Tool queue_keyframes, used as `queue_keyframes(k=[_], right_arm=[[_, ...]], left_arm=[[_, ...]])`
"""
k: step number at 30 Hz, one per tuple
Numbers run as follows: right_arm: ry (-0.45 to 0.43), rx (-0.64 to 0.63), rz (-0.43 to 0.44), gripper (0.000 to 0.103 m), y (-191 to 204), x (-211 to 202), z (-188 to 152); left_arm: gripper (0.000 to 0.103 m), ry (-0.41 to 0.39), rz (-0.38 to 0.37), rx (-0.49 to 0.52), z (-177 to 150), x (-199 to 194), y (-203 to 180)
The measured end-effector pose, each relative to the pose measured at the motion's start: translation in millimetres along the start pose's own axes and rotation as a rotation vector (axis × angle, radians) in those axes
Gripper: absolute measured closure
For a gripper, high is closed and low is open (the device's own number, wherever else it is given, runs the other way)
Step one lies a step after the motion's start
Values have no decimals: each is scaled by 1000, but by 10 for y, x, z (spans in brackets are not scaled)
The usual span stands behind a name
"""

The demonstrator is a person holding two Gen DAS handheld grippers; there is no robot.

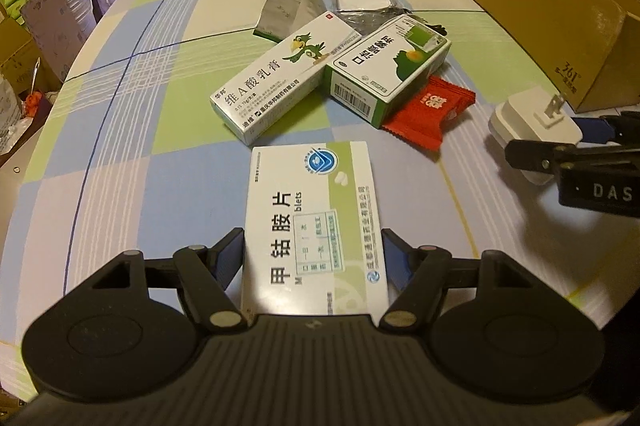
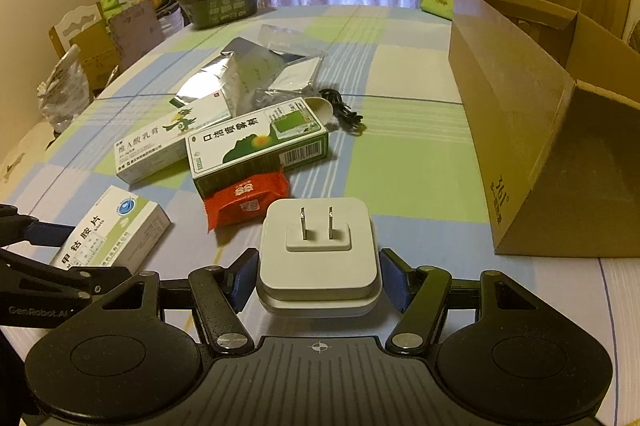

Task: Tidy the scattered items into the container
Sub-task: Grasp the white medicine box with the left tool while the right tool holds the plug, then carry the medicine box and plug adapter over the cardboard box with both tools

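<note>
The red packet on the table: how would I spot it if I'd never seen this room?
Start at the open cardboard box on the checked tablecloth and look left to the pile of medicine cartons. The red packet pokes out from under the green-and-white carton, just beyond the white plug adapter. It is the only red, crinkle-edged wrapper among white boxes.

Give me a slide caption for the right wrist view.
Right claw straddles a white plug adapter, cardboard box open to its right.

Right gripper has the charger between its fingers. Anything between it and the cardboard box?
Nothing visible. The charger sits between the right gripper fingers; only bare tablecloth lies toward the box on the right. The red packet lies off to the left.
</note>
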State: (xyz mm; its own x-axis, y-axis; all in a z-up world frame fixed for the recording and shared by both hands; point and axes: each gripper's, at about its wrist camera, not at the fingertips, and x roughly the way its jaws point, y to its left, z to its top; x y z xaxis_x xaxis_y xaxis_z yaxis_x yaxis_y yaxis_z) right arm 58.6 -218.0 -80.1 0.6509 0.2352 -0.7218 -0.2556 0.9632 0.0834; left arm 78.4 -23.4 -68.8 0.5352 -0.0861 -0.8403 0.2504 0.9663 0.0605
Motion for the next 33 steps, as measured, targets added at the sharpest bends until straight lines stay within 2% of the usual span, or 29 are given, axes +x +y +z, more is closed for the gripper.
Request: queue_keyframes(k=[4, 14, 22, 33], right_arm=[[-15, 0, 0, 36, -2, -16, 8], [-96, -1, -18, 36, 1, -261, 102], [-185, 2, -67, 36, -68, -624, 267], [-268, 45, -131, 36, -317, -1037, 425]], left_arm=[[36, -6, 11, -2, 12, -21, 7], [36, -102, 7, -16, 245, -427, 27], [36, -170, -31, 12, 486, -654, -151], [36, -218, -96, 49, 707, -836, -495]])
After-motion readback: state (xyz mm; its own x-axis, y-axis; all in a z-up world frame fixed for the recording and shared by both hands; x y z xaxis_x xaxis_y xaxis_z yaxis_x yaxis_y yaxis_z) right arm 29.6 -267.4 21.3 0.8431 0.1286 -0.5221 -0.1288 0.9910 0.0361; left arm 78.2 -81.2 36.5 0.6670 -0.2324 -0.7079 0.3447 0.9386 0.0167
